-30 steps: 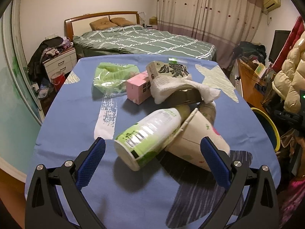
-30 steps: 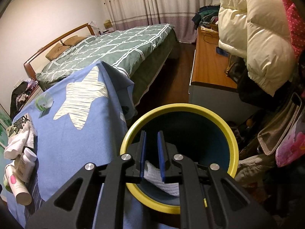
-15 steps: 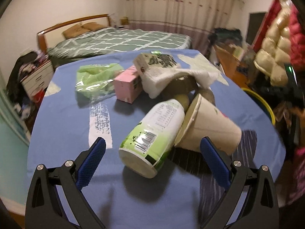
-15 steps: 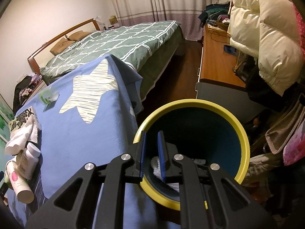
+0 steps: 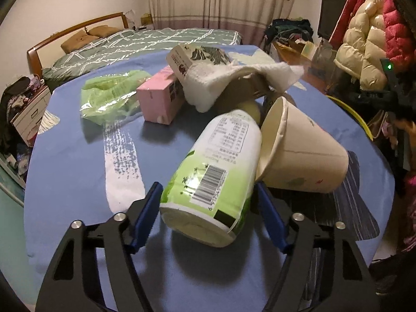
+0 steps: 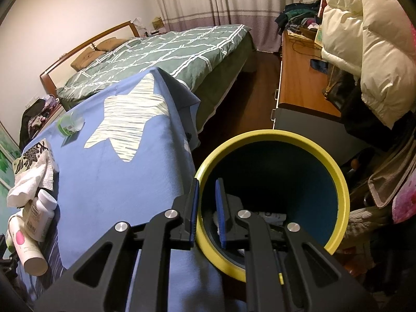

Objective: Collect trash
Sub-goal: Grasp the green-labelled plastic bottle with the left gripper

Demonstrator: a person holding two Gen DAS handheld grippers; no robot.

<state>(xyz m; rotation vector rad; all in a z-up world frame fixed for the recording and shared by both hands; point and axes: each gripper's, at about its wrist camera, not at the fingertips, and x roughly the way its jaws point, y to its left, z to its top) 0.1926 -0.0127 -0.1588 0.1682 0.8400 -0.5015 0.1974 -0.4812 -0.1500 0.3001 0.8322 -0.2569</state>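
bottle (image 5: 221, 166): lying on counter (image 5: 78, 182), base toward camera, cap away | left claw (image 5: 208, 218): closing around its base | right claw (image 6: 207, 208): narrow, empty

Left gripper (image 5: 208, 218) pitched down, jaws closing, blue pads on either side of something, contact unclear. Right gripper (image 6: 207, 212) also pitched down, jaws near-shut with a narrow gap, nothing between.
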